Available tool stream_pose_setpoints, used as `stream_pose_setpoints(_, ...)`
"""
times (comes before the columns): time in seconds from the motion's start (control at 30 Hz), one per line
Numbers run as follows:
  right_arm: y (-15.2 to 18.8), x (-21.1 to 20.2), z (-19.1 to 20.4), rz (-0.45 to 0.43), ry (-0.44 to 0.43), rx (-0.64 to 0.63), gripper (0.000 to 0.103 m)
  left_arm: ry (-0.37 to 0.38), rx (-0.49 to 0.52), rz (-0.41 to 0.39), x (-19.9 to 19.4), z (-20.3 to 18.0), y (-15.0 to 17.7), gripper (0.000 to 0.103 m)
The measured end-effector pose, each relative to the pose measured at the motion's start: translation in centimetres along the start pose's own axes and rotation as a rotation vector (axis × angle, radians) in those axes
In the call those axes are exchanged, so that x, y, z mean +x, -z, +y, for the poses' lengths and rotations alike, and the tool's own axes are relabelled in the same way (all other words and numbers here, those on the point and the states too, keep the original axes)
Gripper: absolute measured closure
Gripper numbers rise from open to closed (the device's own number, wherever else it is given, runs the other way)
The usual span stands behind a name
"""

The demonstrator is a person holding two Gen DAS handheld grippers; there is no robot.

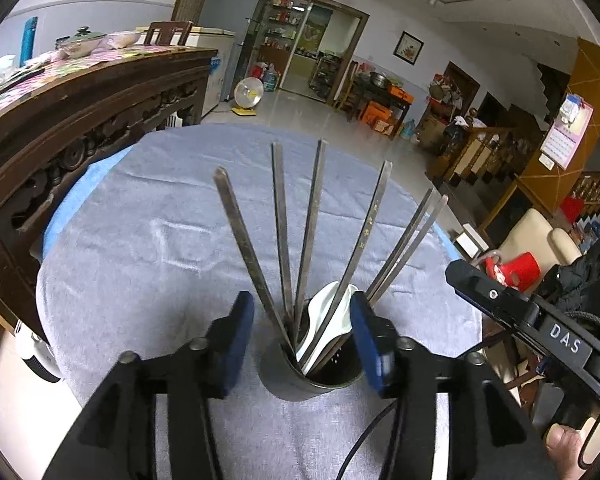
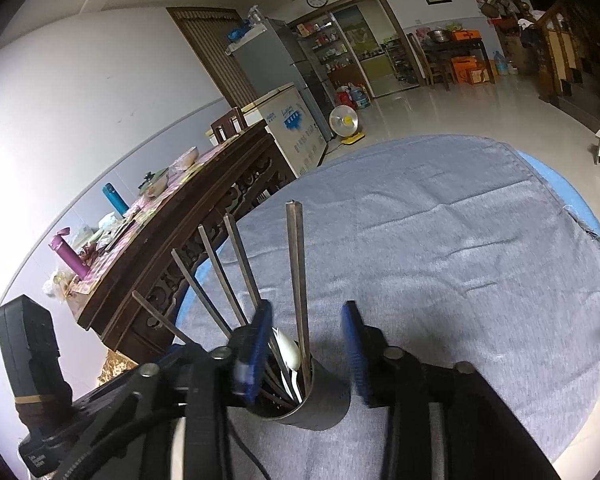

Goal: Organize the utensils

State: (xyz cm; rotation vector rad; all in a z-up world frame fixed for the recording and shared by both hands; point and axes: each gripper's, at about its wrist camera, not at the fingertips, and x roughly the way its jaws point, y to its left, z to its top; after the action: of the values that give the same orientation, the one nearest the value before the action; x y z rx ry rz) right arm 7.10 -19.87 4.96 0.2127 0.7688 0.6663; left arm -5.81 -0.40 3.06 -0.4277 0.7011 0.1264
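Note:
A dark metal utensil cup (image 1: pixel 296 380) stands on the grey cloth (image 1: pixel 148 240) and holds several long chopsticks (image 1: pixel 282 232) fanned out and white spoons (image 1: pixel 324 316). My left gripper (image 1: pixel 302 340) is open, its blue pads on either side of the cup's mouth, not touching it. In the right wrist view the same cup (image 2: pixel 320 404) with chopsticks (image 2: pixel 298 280) and a white spoon (image 2: pixel 289 350) sits between the open blue pads of my right gripper (image 2: pixel 306 354). The right gripper's body (image 1: pixel 540 320) shows at the right of the left view.
A carved dark wooden table (image 1: pixel 80 92) with bottles and dishes stands close on the left, also in the right view (image 2: pixel 188 208). The cloth covers a round blue table whose edge (image 2: pixel 564 184) shows. A fan (image 1: pixel 249 94) and freezer (image 2: pixel 292 128) stand farther back.

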Motion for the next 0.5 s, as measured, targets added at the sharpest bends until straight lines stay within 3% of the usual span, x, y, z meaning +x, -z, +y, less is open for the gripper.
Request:
stream_pose_setpoints(0.33, 0.5, -1.5, 0.9, -0.007, -0.001, -0.037, 0.045, -0.032, -0.028, 0.011, -0.8, 1.4, -0.1, 0.048)
stream_pose_setpoints(0.5, 1.0, -2.3, 0.8, 0.009, 0.0, -0.056, 0.039, -0.048, -0.017, -0.012, -1.6, 1.3, -0.1, 0.036)
